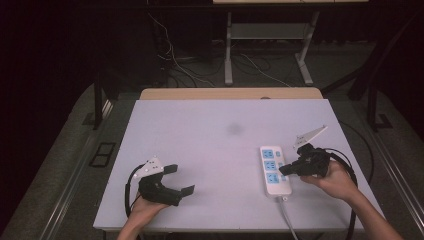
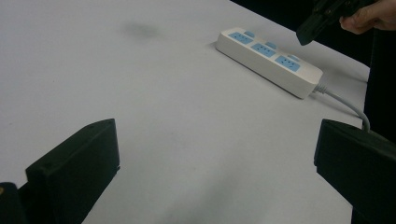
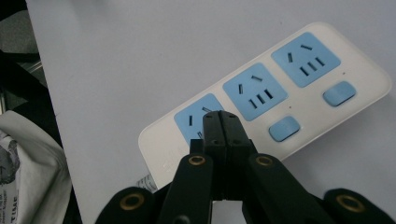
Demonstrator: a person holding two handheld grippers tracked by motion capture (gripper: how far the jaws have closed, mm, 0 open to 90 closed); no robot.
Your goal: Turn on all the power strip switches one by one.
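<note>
Little can be read: on the white cloth [image 3: 28, 163] at the near left edge of the right gripper view, small print shows letters like "Tile"; the rest is illegible.

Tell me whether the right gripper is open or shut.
Shut. In the right gripper view the right gripper has its two black jaws pressed together with nothing between them, above the power strip.

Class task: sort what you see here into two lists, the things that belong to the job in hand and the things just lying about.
In the job:
power strip
right gripper, jaws shut, over its nearest socket
power strip's cable

Lying about:
left gripper, open, idle
dark smudge on table
</note>
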